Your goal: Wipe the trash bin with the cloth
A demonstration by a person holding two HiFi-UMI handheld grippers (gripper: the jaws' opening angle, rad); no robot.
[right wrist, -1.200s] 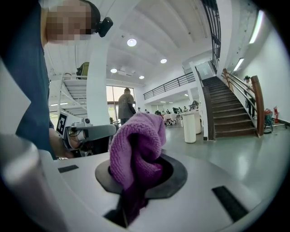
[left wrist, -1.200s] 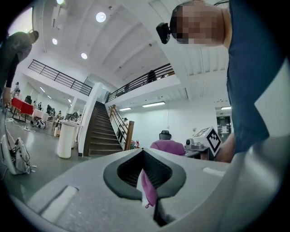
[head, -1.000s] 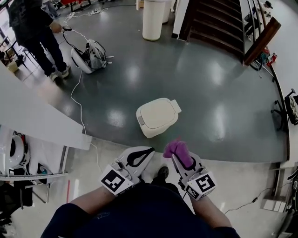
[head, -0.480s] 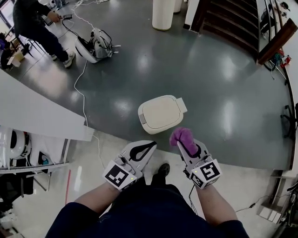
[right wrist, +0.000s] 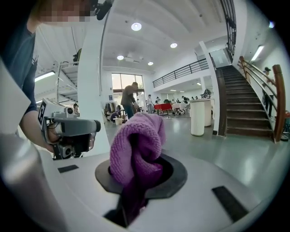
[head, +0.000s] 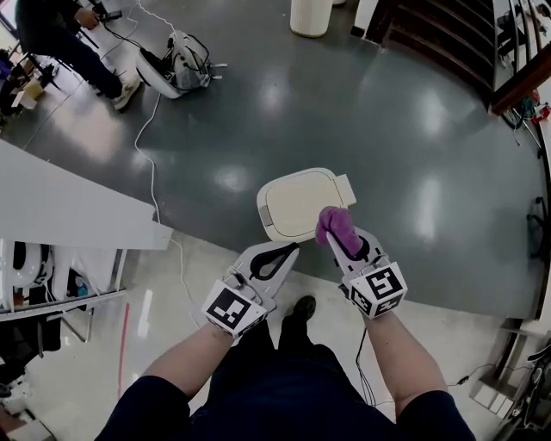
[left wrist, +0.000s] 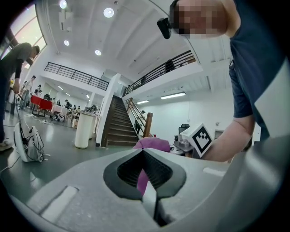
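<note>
Right gripper closer to trash bin edge, cloth clamped

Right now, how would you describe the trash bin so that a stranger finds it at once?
On the dark grey floor, just beyond the purple cloth, stands the trash bin. It is low and cream with a rounded square lid, unlike the tall white cylinder by the stairs.

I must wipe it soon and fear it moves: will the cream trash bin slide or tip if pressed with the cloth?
Likely light: the trash bin looks like thin cream plastic, so it may slide on the glossy floor. Downward pressure with the cloth on its broad flat lid should hardly tip it; sideways pushes might, as nothing braces it.
</note>
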